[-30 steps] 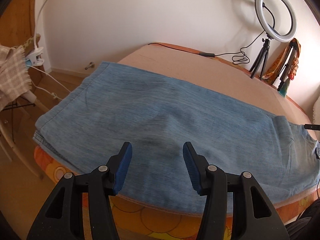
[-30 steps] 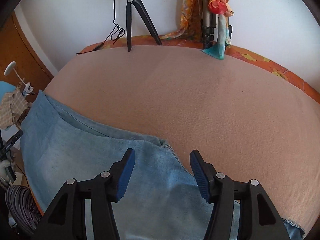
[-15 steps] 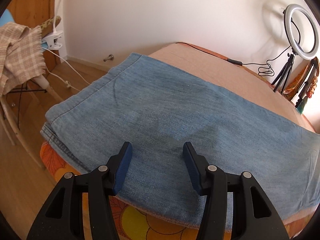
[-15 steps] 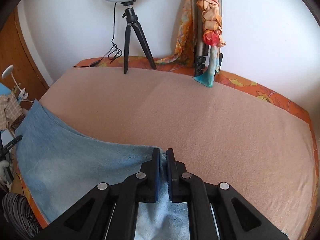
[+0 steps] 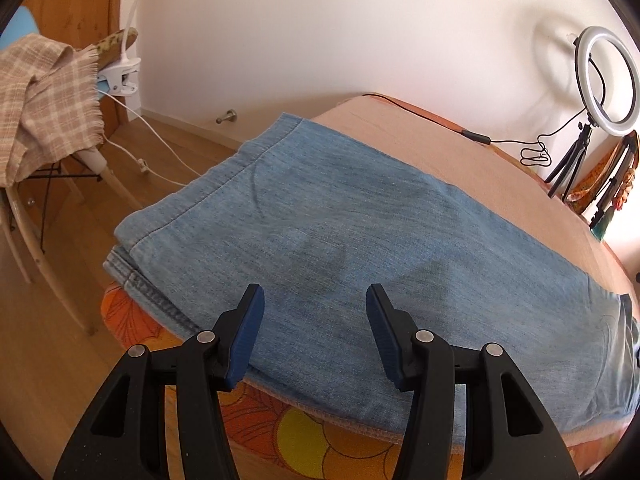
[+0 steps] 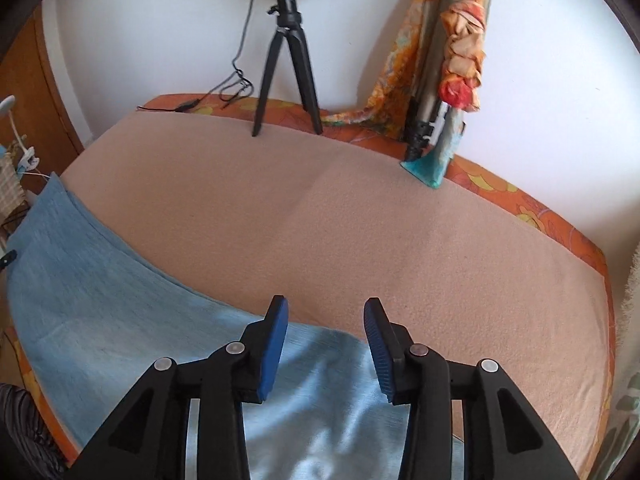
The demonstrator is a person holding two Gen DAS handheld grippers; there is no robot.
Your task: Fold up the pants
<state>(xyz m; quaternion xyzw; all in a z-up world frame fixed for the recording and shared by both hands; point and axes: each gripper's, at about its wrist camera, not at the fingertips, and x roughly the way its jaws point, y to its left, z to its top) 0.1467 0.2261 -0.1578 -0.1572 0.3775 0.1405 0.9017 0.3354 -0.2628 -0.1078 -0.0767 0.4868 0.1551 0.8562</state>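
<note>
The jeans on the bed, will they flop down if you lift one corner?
Probably yes: the jeans lie limp, following the bed's curve and drooping over its edge. Their stacked denim layers suggest some weight, so they would likely sag rather than flutter.

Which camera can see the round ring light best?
The left wrist view. It shows the whole ring light as a full circle on its tripod by the wall. The right wrist view shows only the bottom edge of the ring at the top of the picture, plus its black tripod close up.
</note>
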